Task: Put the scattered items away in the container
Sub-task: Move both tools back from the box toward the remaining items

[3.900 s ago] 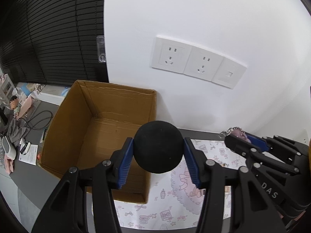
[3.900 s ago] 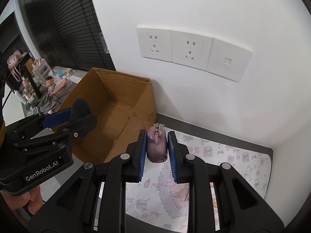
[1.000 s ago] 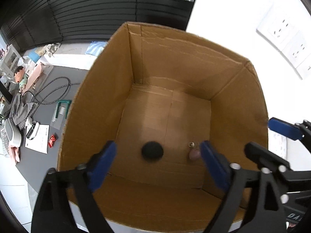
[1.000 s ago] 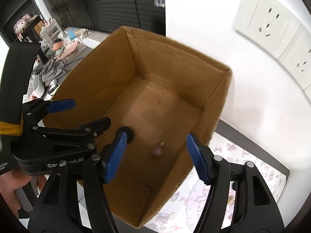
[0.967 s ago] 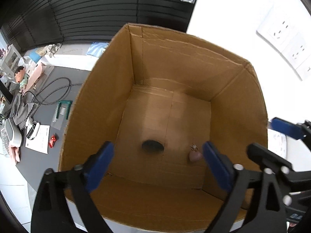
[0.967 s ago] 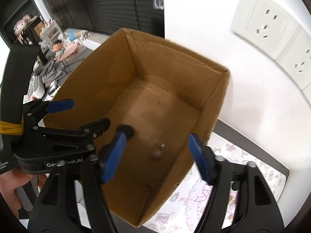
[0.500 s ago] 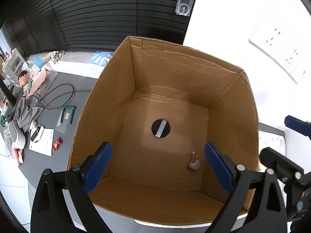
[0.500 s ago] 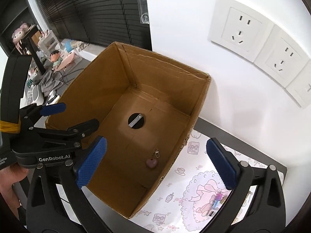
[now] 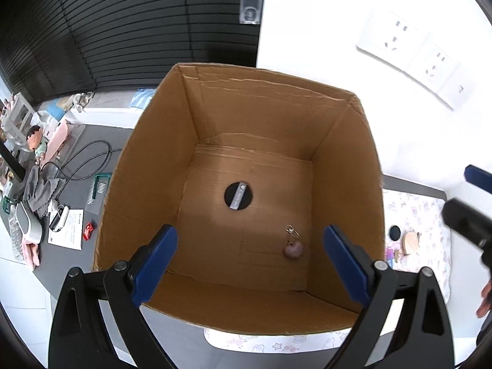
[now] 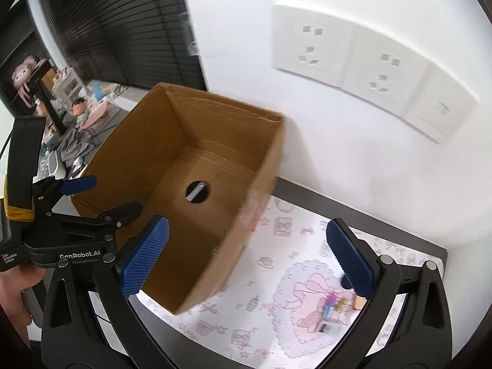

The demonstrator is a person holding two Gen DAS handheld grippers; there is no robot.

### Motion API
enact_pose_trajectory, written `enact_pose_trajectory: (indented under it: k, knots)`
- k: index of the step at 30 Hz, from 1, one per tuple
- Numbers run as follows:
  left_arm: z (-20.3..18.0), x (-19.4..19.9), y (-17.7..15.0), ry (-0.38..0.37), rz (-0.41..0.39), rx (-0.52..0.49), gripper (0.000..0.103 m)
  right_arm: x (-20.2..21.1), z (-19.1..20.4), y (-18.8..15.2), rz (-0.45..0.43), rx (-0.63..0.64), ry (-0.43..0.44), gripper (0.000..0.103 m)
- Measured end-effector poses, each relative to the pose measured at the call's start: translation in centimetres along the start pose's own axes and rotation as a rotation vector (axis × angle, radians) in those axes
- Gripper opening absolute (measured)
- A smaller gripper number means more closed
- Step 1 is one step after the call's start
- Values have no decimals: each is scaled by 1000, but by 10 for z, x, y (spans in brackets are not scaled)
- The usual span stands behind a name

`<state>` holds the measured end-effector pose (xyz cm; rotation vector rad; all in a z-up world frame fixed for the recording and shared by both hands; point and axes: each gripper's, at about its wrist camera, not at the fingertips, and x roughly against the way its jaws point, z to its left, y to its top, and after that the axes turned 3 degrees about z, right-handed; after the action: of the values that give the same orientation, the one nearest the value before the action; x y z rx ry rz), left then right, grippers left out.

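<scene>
Left gripper point(image 9: 249, 258) hangs wide over the box point(image 9: 160, 160); disc point(image 9: 238, 196) and charm point(image 9: 293, 249) lie below. Right gripper point(image 10: 246, 253), wide too, straddles the box's corner.

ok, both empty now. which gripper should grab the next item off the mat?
Probably right. The right gripper is open, already angled toward the leftover small items on the pink patterned mat; the left gripper, also open, hangs over the brown cardboard box.

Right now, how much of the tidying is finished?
Partly done. The black disc and pink heart keychain lie inside the cardboard box. Nothing is in hand: the left gripper and right gripper have open jaws. Small items wait on the patterned mat.
</scene>
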<state>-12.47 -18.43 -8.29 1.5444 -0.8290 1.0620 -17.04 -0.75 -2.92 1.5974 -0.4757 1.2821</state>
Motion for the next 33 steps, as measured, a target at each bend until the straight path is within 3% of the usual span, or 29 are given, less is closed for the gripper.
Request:
enact_pose_trajectory:
  k: [8, 19, 33]
  knots:
    - [-28, 19, -18, -6, -5, -17, 95, 22, -38, -19, -13, -68, -2, 103]
    - [-88, 48, -51, -27, -31, -17, 95, 61, -105, -71, -38, -144, -14, 103]
    - [-176, 49, -77, -97, -25, -77, 95, 83, -184, -138, -7, -259, -77, 103]
